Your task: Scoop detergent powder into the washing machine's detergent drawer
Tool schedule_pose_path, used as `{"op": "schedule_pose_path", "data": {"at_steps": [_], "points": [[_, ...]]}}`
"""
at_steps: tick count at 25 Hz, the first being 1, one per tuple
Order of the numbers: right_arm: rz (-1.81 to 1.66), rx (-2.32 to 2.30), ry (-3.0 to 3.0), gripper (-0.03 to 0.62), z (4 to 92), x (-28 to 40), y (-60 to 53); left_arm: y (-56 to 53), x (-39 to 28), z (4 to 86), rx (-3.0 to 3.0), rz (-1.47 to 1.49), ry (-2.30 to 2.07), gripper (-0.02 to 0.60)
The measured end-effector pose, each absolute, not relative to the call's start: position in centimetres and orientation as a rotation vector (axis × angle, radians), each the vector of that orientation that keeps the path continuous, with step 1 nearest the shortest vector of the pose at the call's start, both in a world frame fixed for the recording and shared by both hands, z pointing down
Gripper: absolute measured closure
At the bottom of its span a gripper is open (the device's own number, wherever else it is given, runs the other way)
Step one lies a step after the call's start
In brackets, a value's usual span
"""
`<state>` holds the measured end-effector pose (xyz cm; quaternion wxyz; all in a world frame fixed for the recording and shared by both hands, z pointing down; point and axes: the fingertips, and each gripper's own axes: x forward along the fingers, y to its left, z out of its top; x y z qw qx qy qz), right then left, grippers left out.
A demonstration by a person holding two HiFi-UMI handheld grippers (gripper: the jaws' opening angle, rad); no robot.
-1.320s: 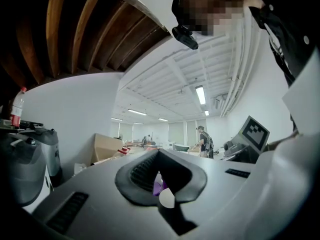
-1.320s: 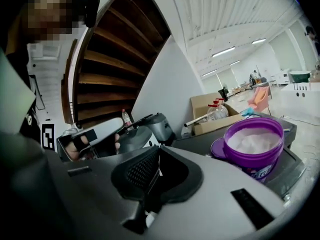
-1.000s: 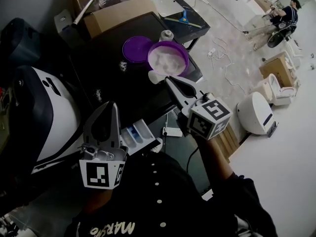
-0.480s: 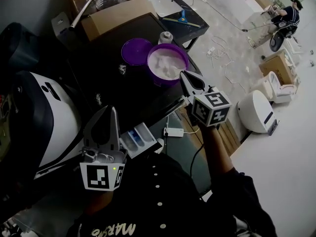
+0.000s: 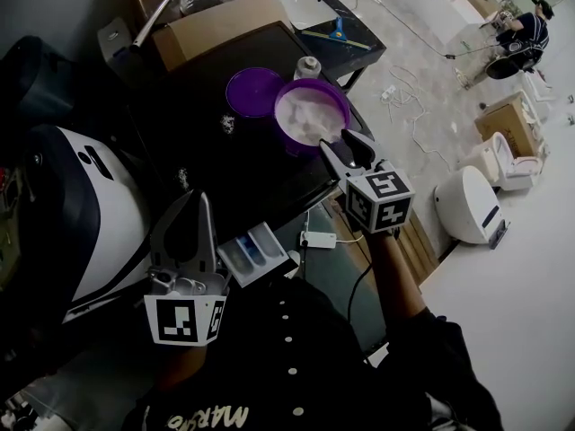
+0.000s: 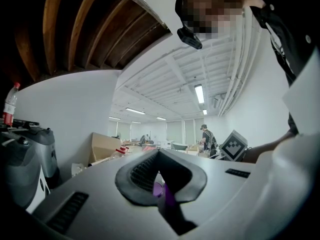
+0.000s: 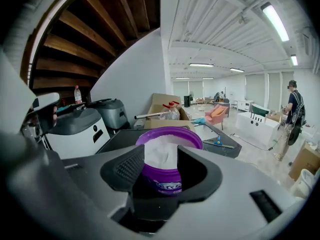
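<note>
right gripper [image 5: 344,144] sits at the near rim of the purple detergent tub [image 5: 280,126] by the worktop's right edge, its jaws just opened wide with nothing between them. left gripper [image 5: 199,201] is closed and empty beside the pulled-out detergent drawer [image 5: 272,257]. likely the scooping step; next needs a scoop gripped, none visible.

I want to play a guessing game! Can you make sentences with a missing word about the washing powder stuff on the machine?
1. The tub is coloured ____.
2. The powder inside it is ____.
3. In the head view, the round lid lies flat on the tub's ____ side.
4. The detergent drawer is not shut, it is ____.

Missing words: purple; white; left; open.
</note>
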<state>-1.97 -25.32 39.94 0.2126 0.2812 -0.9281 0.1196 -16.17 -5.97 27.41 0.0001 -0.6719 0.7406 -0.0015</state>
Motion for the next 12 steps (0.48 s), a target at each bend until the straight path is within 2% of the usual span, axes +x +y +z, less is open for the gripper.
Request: {"op": "schedule_pose_path", "data": {"at_steps": [8,12], "points": [[0.299,0.806,-2.597,0.381,38.9,-1.7,-25.3,-5.9,-16.0,27.2,-2.11,-0.002,2.318,0.572],[0.101,0.931,-2.659,0.382,36.2,-0.6,-25.1,-5.8,-15.7,26.7,-2.101,0.007,2.311,0.572]]}}
